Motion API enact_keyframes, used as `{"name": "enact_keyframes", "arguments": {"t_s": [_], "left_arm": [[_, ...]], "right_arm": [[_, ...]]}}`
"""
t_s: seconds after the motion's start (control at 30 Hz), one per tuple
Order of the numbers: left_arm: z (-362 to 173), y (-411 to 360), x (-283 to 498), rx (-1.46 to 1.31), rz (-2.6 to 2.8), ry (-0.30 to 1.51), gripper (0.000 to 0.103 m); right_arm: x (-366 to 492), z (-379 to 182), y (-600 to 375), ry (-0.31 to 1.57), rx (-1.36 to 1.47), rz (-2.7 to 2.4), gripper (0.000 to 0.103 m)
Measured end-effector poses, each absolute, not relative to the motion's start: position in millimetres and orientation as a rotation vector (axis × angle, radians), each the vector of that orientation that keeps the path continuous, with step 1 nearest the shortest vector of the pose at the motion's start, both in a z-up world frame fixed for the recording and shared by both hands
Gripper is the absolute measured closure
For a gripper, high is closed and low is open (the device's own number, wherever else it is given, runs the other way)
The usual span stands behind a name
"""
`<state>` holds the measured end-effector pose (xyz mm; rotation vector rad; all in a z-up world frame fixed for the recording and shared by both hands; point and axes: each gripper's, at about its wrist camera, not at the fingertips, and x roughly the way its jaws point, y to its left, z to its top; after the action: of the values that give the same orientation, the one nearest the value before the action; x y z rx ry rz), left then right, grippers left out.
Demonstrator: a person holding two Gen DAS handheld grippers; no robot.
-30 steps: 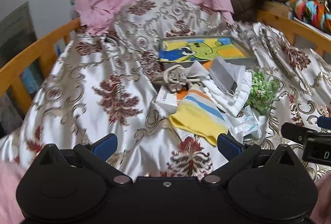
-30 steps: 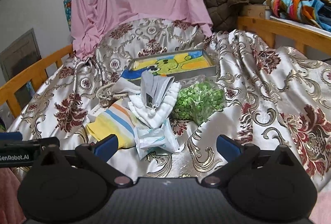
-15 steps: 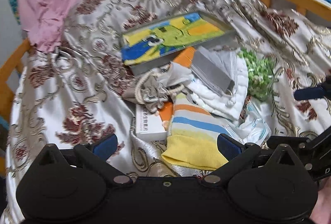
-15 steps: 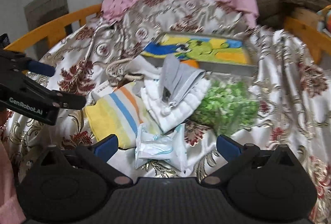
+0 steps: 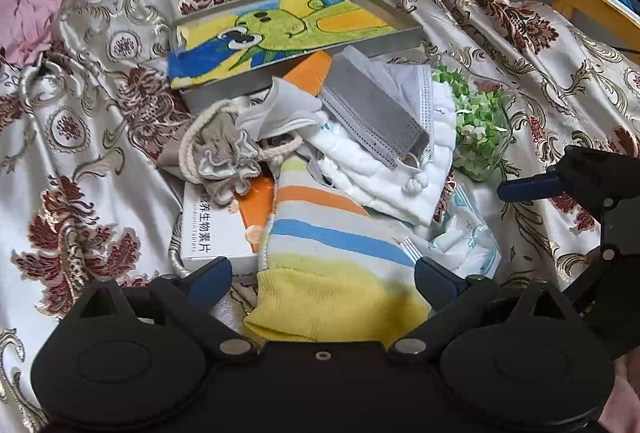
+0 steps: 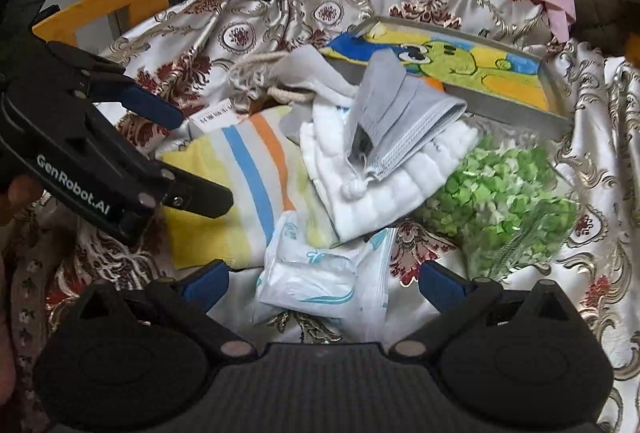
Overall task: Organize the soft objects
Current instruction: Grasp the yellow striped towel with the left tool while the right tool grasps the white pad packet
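One striped sock [image 5: 332, 245], one tray [image 5: 288, 33], perhaps two masks [image 5: 380, 113].

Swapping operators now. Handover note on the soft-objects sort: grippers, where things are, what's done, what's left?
Left gripper: open, jaws just closing a little, over the striped sock, not pressing it.
Right gripper: open, empty, over the white plastic packet.
Pile on the brocade cloth: sock, white towel with grey masks on top, drawstring pouch, pill box, bag of green stars.
Tray behind the pile holds only its picture.
Done: nothing sorted.
Left: everything.
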<state>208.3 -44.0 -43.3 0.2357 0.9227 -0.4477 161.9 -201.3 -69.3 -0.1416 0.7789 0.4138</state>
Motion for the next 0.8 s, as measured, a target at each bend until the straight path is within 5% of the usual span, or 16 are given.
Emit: {"name": "enact_keyframes", "arguments": {"t_s": [0.13, 0.3, 0.53, 0.8], "left_arm": [[-50.1, -41.8, 216.6, 0.196, -0.453, 0.973, 0.022], [-58.3, -36.1, 228.2, 0.107, -0.458, 1.04, 0.047], [-64.2, -35.7, 232.1, 0.049, -0.477, 1.076, 0.074], [-57.6, -36.1, 226.3, 0.025, -0.493, 1.058, 0.084]], "right_arm": [[167.3, -75.6, -202.3, 0.783, -0.138, 0.413, 0.001], [176.8, -85.5, -202.0, 0.83, -0.131, 0.42, 0.021], [175.7, -86.5, -199.7, 0.821, -0.13, 0.43, 0.029], [173.7, -86.3, -196.6, 0.819, -0.148, 0.421, 0.035]]}}
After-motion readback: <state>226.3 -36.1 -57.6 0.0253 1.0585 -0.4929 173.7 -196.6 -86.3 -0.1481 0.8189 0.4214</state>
